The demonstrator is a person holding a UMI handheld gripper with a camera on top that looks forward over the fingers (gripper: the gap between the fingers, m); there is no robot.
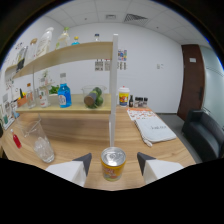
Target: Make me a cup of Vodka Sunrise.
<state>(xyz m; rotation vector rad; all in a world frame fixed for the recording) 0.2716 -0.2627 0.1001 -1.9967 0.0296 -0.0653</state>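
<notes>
A yellow drinks can (113, 164) with a silver top stands upright on the wooden counter (85, 137), between my two fingers with a gap on each side. My gripper (114, 163) is open, its dark fingertips (83, 162) level with the can. A clear glass with ice (41, 142) stands to the left of the fingers. A small red item (16, 140) lies further left. On the back shelf stand a blue bottle (63, 95) and a jar with green fruit (93, 97).
A white post (113, 85) rises just behind the can, carrying a wooden upper shelf (65, 54) with bottles. A white folded bag (154, 131) lies on the counter to the right. A dark sofa (202, 131) and a brown door (191, 80) are beyond.
</notes>
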